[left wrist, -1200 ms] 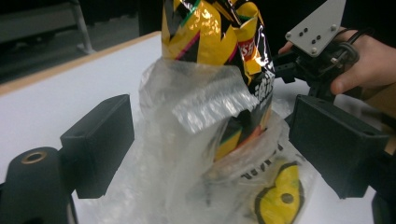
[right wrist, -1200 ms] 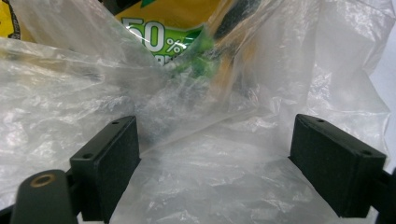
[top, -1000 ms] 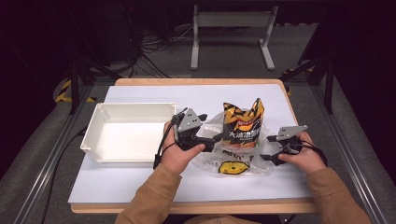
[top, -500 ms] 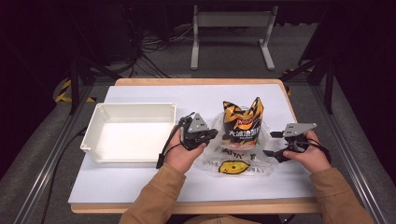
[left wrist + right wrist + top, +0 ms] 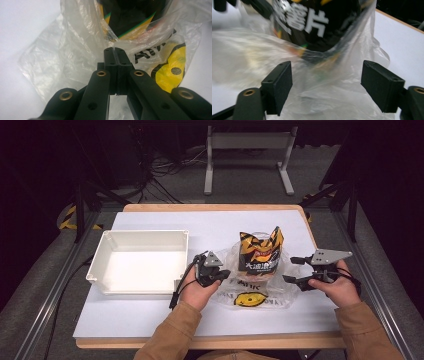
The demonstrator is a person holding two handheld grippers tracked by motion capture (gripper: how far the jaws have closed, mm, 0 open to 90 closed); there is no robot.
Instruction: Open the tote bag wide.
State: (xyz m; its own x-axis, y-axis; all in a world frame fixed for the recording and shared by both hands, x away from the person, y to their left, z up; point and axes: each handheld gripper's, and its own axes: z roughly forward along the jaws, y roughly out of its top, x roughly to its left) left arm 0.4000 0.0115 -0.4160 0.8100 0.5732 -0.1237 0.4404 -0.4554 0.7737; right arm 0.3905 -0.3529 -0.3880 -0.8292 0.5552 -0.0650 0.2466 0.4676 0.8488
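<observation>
A white-topped table (image 5: 150, 320) stands in a dark room, with a metal stand and cables on the grey floor in the upper part of the high view. A white bin (image 5: 140, 262) sits left of centre. Just right of centre lies a clear plastic bag (image 5: 250, 292) (printed with a yellow smiley face), and a black-and-orange snack packet (image 5: 260, 252) stands upright in its mouth. The left gripper (image 5: 222, 275) has its jaws pressed together on a fold of the bag's film, as the left gripper view (image 5: 115, 53) shows. The right gripper (image 5: 292, 280) sits at the bag's right edge; its jaws stand spread, having just been closing a little, with film between them (image 5: 325, 82) but unpinched.
</observation>
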